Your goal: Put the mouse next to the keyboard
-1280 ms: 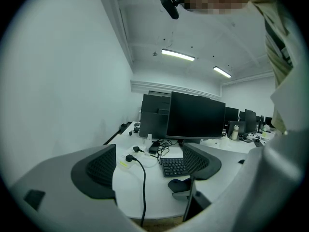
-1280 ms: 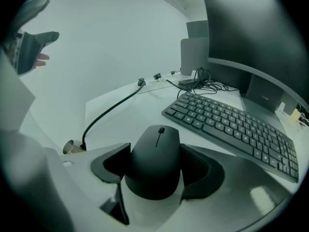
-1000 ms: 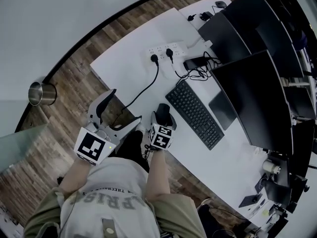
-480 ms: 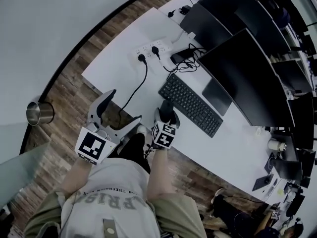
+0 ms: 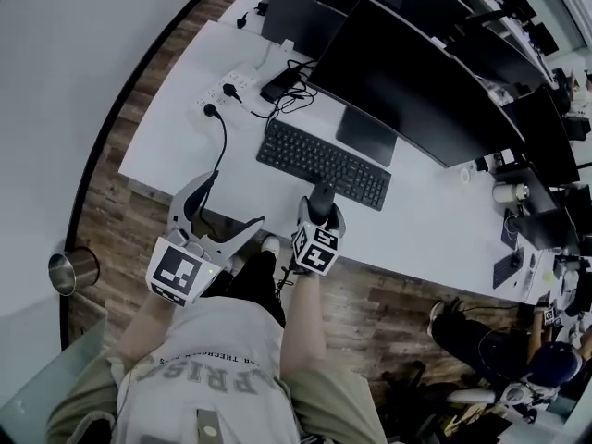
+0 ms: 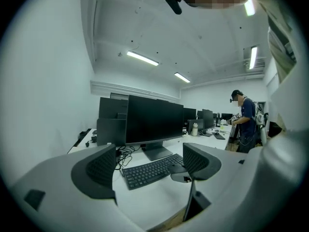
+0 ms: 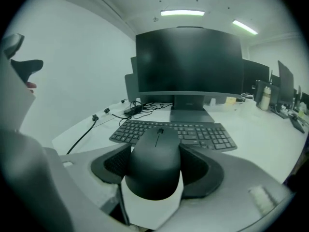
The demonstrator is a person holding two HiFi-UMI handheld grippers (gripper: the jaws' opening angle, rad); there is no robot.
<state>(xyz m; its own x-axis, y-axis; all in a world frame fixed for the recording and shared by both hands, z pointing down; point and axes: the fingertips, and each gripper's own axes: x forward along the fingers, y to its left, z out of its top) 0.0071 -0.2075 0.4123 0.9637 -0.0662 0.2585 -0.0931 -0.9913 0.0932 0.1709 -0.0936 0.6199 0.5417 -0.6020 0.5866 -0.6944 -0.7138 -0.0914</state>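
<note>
- Head view: my left tongs (image 5: pixel 236 199) are spread wide, with nothing between the two curved grey jaws.
- Their tips hang over the wooden floor (image 5: pixel 120 220), by the edge of the white table (image 5: pixel 166 146).
- My right tongs (image 5: pixel 321 195) point at the flat black keyboard (image 5: pixel 324 165) and pinch the dark mouse (image 5: pixel 321 192).
- That mouse is over the table, just by the long front edge of the keyboard, near its right end.
- A big black monitor (image 5: pixel 407 81) stands behind the keyboard.
- A white power strip (image 5: pixel 227 86) lies far back, and a black cord (image 5: pixel 220 141) runs from it.
- A shiny round metal cup (image 5: pixel 69 271) sits on the floor.
- Left gripper view: the left tongs (image 6: pixel 149 154) are open and empty. Their pads (image 6: pixel 102 168) are dark and bumpy like a net.
- Far off past the table stands a person (image 6: pixel 246 124).
- Right gripper view: the right tongs (image 7: pixel 155 154) squeeze the mouse (image 7: pixel 154 166) on both sides.
- It is smooth, round and egg-shaped, with a thin line down its front.
- A white piece (image 7: pixel 152 204) shows under it.
</note>
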